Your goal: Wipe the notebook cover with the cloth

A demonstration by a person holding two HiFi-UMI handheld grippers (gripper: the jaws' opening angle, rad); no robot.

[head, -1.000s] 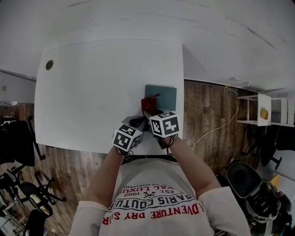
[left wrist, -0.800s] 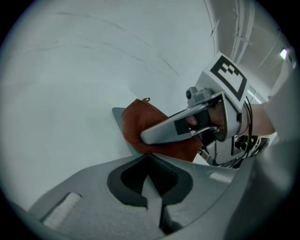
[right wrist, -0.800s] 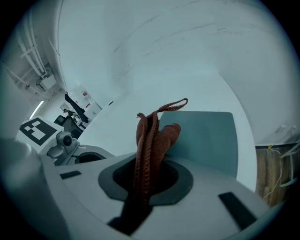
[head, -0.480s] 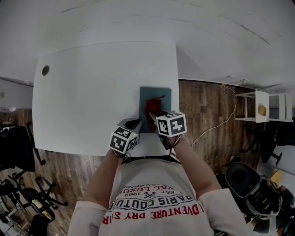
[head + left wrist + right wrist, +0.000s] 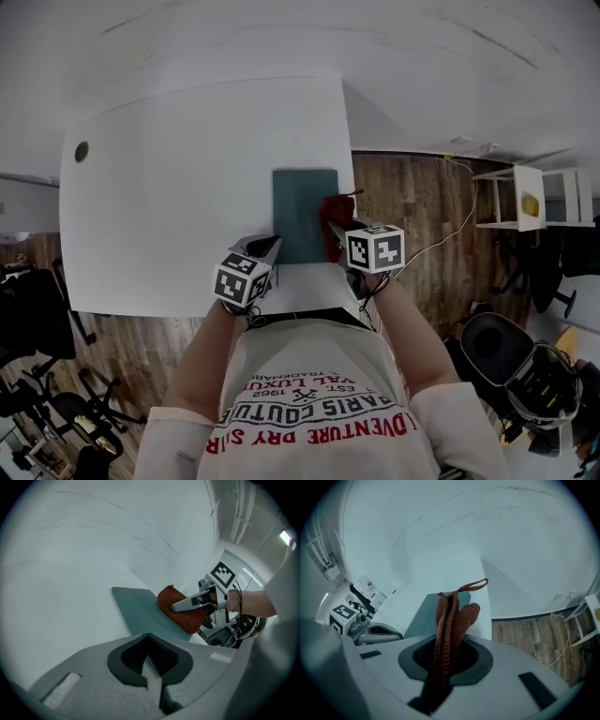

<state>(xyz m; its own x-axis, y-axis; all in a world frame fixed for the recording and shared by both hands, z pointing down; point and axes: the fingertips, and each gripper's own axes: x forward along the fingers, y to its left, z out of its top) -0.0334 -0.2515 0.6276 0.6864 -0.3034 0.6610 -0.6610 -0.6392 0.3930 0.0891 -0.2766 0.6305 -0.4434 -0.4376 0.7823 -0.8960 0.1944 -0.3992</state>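
Observation:
A teal notebook [image 5: 302, 214] lies flat near the front right corner of the white table [image 5: 178, 187]. My right gripper [image 5: 340, 232] is shut on a red-brown cloth [image 5: 334, 216], which rests on the notebook's right edge. In the right gripper view the cloth [image 5: 451, 616] runs up out of the closed jaws over the notebook [image 5: 421, 616]. My left gripper [image 5: 264, 248] is shut on nothing at the notebook's near left corner. From the left gripper view I see the notebook [image 5: 138, 611], the cloth [image 5: 178, 613] and a right finger [image 5: 187, 603] on it.
The table's right edge [image 5: 352, 169] runs just beside the notebook, with wood floor [image 5: 412, 206] below. A round cable hole [image 5: 82, 151] sits at the table's far left. A white shelf unit [image 5: 525, 199] and a cable [image 5: 441, 239] are to the right.
My right gripper has dragged the cloth across the cover from the notebook's left side to its right edge. The left gripper has stayed by the near left corner.

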